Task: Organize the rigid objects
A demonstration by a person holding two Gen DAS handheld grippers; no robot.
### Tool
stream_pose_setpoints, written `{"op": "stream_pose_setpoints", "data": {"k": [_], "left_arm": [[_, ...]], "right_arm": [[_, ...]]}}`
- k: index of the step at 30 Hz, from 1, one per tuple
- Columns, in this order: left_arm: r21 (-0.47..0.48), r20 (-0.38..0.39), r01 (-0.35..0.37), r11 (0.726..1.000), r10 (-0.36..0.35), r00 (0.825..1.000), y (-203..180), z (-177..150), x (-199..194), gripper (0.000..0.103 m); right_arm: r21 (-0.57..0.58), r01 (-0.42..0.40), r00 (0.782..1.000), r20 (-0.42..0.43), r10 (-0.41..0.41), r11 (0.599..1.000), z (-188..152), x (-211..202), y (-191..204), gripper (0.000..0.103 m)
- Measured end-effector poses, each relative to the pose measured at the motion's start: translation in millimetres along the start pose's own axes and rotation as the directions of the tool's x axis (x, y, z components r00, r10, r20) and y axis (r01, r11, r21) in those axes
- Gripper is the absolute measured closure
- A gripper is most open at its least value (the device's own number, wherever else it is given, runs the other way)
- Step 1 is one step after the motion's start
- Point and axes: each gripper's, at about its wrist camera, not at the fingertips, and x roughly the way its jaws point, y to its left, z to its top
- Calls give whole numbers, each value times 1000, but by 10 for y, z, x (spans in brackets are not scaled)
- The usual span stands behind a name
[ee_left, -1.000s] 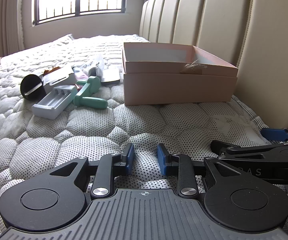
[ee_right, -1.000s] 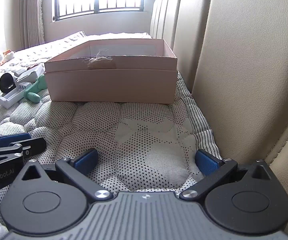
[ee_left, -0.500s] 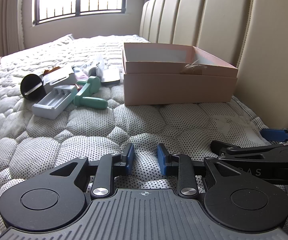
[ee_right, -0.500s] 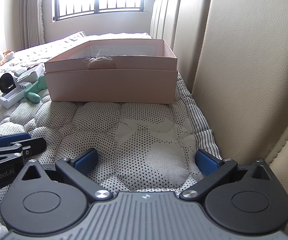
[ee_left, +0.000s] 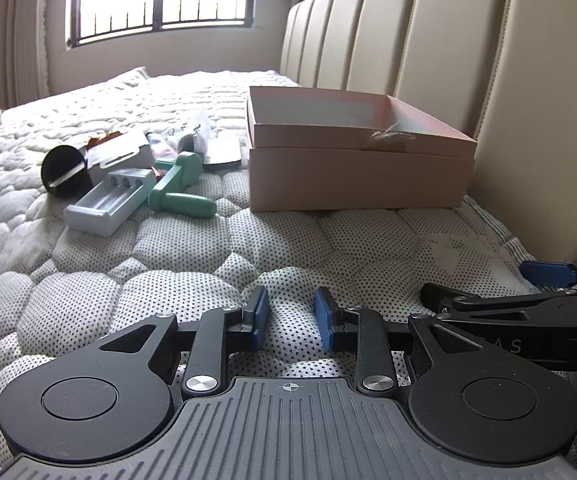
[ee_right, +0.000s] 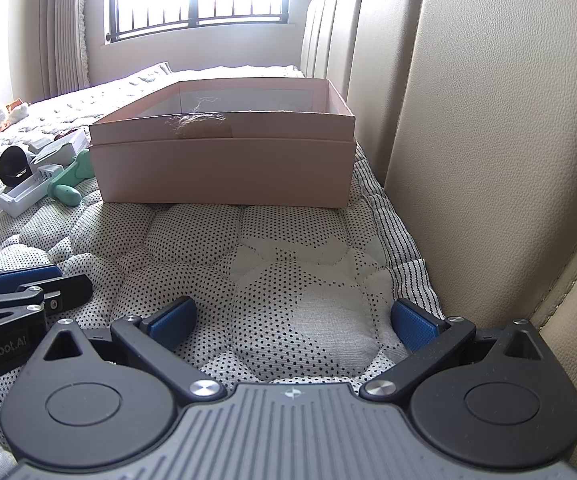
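An open pink cardboard box (ee_left: 360,160) (ee_right: 224,160) sits on the quilted mattress against the headboard. Left of it lies a cluster of small items: a mint-green handled tool (ee_left: 176,188) (ee_right: 68,184), a grey plastic tray (ee_left: 108,204) (ee_right: 24,196), a black round piece (ee_left: 62,172) (ee_right: 14,164) and a white pack (ee_left: 116,156). My left gripper (ee_left: 291,320) rests low over the mattress, short of the items, its blue pads a narrow gap apart with nothing between them. My right gripper (ee_right: 292,320) stands wide open and empty, in front of the box.
The padded beige headboard (ee_right: 488,140) rises close along the right side. A barred window (ee_left: 160,0) is at the far wall. Bare quilted mattress (ee_left: 168,288) lies between the grippers and the box. The two grippers sit side by side, almost touching.
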Motion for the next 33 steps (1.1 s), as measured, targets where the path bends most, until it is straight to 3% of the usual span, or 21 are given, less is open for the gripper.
{"op": "stream_pose_setpoints", "data": {"k": [21,28,33], "left_arm": [[-15,-4,7,1000,-7,1000,24,2,17,73],[-33,-8,14,999,-15,1000,52,13,13,73],[-78,-11,95,992,-96,995,255,135,-58,73]], "right_arm": [[20,-11,1000,1,11,1000,15,-30,-33,0],[43,-67,997,-36,68,997,52,-35,-83,0],[87,-126,987,-87,133,988,108,-60,-160,0]]}}
